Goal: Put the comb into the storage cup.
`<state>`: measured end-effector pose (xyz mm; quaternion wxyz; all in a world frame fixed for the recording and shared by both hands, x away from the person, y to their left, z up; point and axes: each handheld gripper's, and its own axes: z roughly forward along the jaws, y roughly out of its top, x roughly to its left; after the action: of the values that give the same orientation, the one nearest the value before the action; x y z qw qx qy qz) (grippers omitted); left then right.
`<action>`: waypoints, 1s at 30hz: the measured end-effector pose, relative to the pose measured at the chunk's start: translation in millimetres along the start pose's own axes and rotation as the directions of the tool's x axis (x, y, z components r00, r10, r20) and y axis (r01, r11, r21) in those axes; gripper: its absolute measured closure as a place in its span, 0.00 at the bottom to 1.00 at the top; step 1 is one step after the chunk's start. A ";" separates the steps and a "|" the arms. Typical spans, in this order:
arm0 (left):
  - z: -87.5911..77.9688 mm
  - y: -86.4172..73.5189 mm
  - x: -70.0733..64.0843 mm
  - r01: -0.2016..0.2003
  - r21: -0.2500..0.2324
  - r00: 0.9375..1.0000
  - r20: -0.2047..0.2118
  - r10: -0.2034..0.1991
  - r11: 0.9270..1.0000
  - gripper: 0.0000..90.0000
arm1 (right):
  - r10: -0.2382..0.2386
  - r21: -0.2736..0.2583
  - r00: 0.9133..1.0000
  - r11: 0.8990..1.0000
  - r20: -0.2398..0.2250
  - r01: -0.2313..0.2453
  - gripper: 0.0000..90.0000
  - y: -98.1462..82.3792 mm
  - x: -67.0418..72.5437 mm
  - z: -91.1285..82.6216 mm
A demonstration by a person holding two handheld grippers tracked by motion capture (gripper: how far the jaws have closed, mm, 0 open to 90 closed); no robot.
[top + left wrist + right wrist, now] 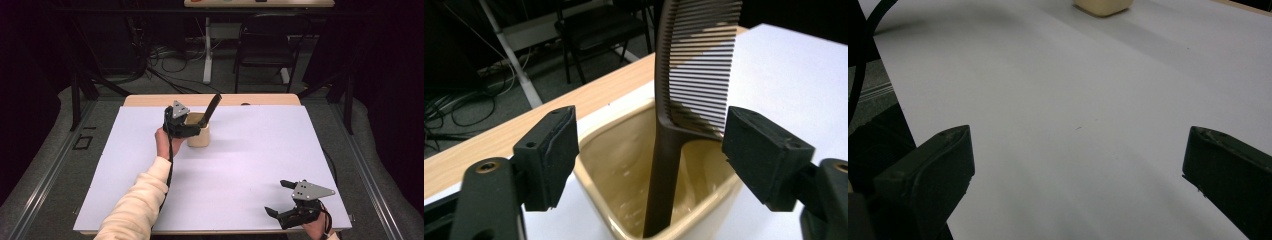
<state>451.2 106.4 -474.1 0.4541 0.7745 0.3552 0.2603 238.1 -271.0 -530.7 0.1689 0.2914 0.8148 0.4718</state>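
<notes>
Two grippers are in my hands, and the cup is my landmark. My left gripper (649, 150) sits against the cream square cup (198, 131) from its left, jaws spread apart to either side of the brown comb (684, 100); neither pad touches the comb. The comb stands handle-down inside the cup, leaning against the rim on the side away from my left gripper, its teeth rising well above the cup. My right gripper (280, 197) rests well away from the cup, near the white mat's (250, 155) front right corner, jaws wide apart with nothing between them, pointing across the mat toward the cup.
</notes>
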 end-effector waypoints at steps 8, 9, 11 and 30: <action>-12.4 2.3 1.0 -0.017 0.031 1.000 -0.008 0.017 0.999 0.14 | 0.000 -0.001 1.000 1.000 0.002 0.000 0.00 -0.4 0.4 -1.1; -13.6 2.6 0.6 -0.016 0.036 1.000 -0.004 0.017 0.999 0.13 | 0.000 -0.001 1.000 1.000 0.002 0.000 0.00 -0.4 0.4 -1.1; -16.2 3.1 0.1 -0.018 0.047 1.000 0.002 0.018 0.999 0.09 | 0.001 0.000 1.000 1.000 0.002 -0.001 0.00 -0.5 0.4 -1.0; -47.6 -9.1 -1.8 -0.030 0.099 1.000 0.008 0.029 0.995 0.00 | 0.002 0.004 1.000 1.000 0.005 -0.002 0.00 -1.2 0.7 -1.7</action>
<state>412.6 132.8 -460.8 0.4125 0.8020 0.3546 0.2466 236.2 -272.2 -530.9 0.1698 0.2935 0.8150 0.4699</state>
